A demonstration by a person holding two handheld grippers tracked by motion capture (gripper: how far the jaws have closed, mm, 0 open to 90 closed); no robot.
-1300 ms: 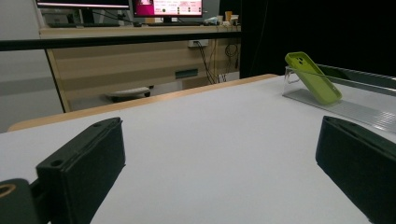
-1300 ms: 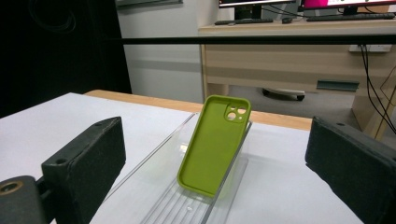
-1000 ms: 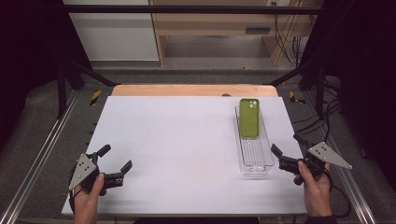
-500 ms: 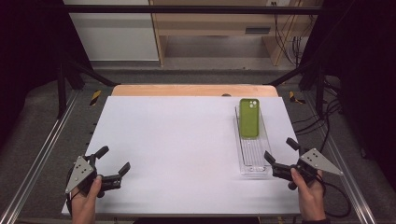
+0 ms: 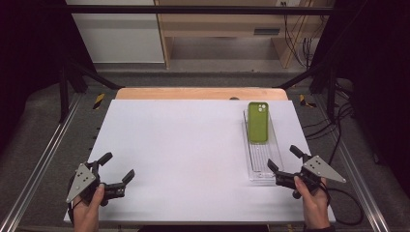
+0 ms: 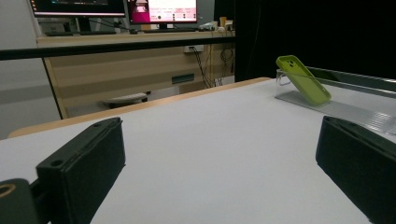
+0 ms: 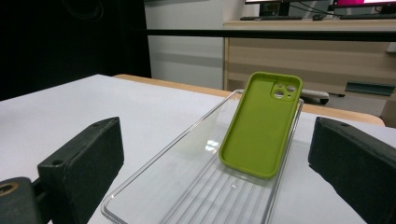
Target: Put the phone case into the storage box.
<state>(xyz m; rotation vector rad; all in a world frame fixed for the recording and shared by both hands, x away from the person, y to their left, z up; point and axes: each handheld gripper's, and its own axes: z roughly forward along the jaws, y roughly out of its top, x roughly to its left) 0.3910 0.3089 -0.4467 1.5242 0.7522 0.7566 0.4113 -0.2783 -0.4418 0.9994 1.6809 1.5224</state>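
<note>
Right tool (image 5: pixel 285 166): jaws wide, empty, is dropping back toward the clear tray's (image 5: pixel 276 147) near end.
Green phone case (image 5: pixel 257 122): is lying untouched, grasp pending.
Left tool (image 5: pixel 116 168): wide, idling.

White surface (image 5: pixel 183 145) w/ wood strip at far edge; clear tray (image 5: pixel 261 166) lies on its right side, nr the edge.

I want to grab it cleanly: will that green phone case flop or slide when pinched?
The green phone case looks thin and hollow, so probably light and somewhat bendy. It leans tilted on the clear tray's far end, so a push may slide it flat. The right gripper is open nearby.
</note>
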